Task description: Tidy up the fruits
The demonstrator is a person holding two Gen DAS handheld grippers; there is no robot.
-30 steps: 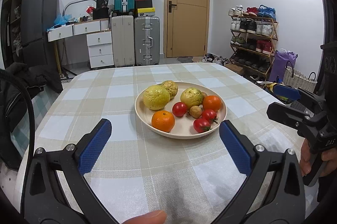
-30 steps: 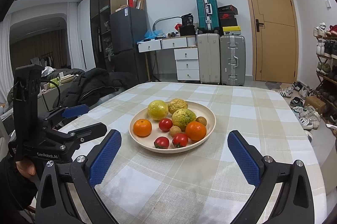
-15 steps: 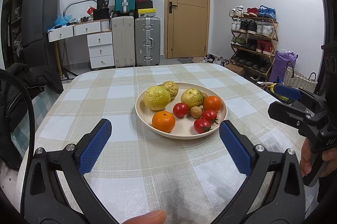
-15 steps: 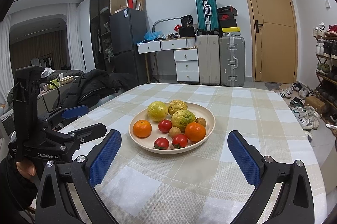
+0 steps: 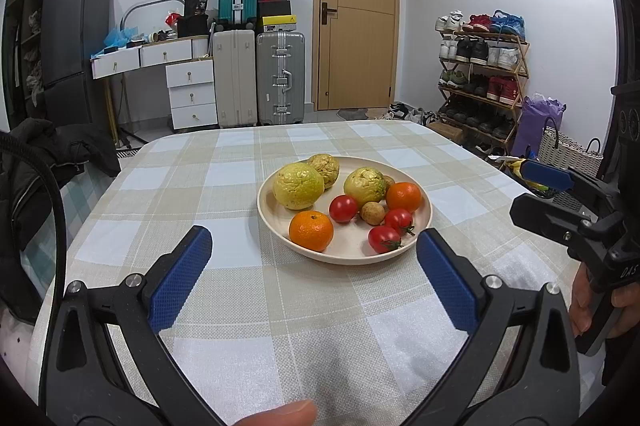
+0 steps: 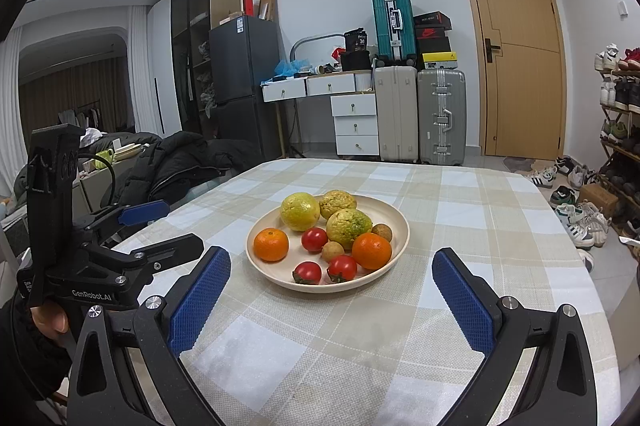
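Checked tablecloth (image 5: 224, 306) surrounds fruit plate (image 5: 424, 214).

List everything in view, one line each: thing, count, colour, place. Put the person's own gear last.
plate: 1, cream, middle of the table, holds all the fruit
oranges: 2, orange, one at the near left of the plate, one at the right
tomatoes: 3, red, centre and near right of the plate
bumpy citrus: 3, yellow-green, far half of the plate
small round fruits: 2, tan, among the tomatoes and citrus
tablecloth: 1, beige and white check, covers the table
suitcases: 3, teal, cream, silver, by the back wall
door: 1, wood, shut
shoe rack: 1, wood, right wall
left gripper: fingers blue, open, empty
right gripper: fingers blue, open, empty
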